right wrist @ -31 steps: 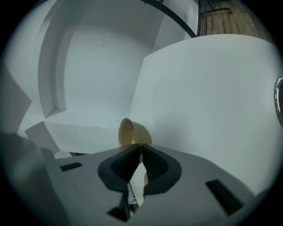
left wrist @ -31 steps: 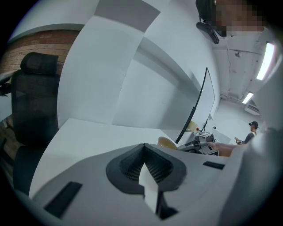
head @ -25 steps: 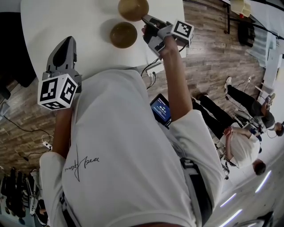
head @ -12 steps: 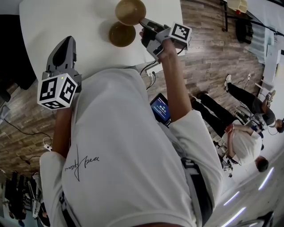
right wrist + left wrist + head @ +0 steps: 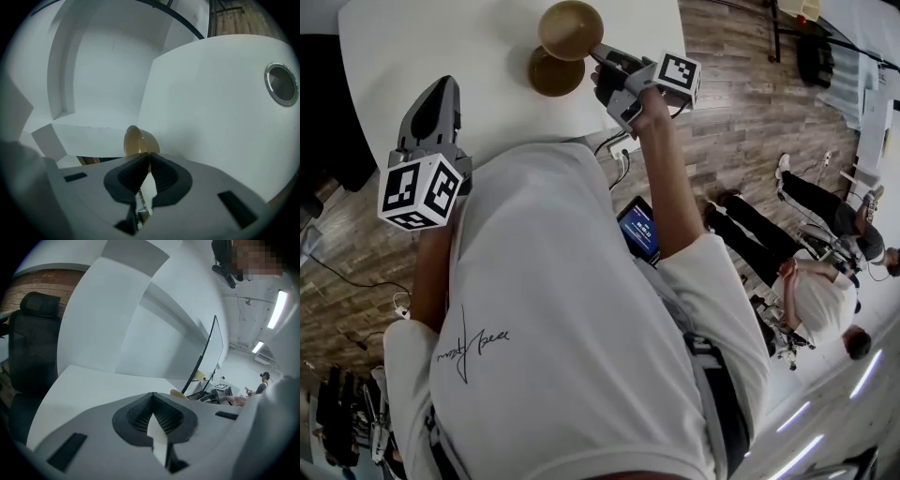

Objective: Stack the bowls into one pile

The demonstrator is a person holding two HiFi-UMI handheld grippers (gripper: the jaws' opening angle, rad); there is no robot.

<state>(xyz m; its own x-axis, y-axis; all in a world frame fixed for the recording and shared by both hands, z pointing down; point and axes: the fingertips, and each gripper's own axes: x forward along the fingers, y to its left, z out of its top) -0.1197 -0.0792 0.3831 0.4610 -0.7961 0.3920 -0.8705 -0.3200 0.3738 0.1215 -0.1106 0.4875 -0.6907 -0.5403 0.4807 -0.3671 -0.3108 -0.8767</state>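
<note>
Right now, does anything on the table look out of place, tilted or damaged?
Nothing stands out. The right hand-held gripper pinches one brown bowl by its rim, partly over the other bowl on the white table; both look intact.

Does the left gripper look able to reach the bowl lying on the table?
Probably yes, from the near side. Bare table lies between the left gripper and the lower bowl, and its near rim shows free. The upper bowl, held in the right gripper, overlaps only its far edge.
</note>
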